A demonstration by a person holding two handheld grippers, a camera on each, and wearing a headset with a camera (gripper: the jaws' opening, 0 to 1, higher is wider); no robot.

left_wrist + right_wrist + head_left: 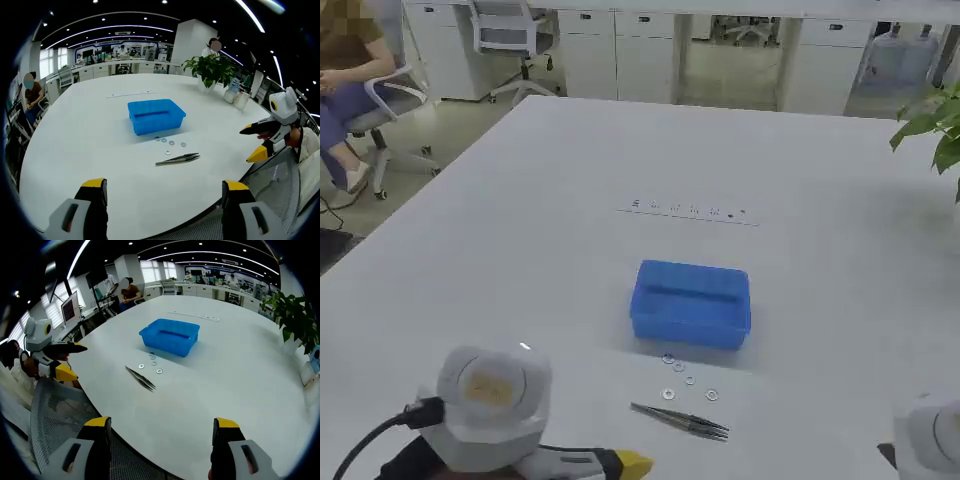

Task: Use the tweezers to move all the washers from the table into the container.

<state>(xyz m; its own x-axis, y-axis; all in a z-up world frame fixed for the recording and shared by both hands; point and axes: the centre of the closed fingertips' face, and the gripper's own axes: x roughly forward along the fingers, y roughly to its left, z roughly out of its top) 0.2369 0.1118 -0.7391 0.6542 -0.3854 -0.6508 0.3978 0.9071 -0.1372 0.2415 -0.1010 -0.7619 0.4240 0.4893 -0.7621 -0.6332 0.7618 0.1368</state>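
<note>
The tweezers (680,420) lie flat on the table (520,250) at lower centre of the head view. Their long axis runs from upper left to lower right, across the person's front. The washers (668,394) sit just above them, near the front wall of the blue container (690,303). The left gripper (163,185) and the right gripper (161,422) are both empty, jaws apart, flanking the tweezers from lower left and lower right. The left is probably nearer; the right is cropped at the frame edge.
</note>
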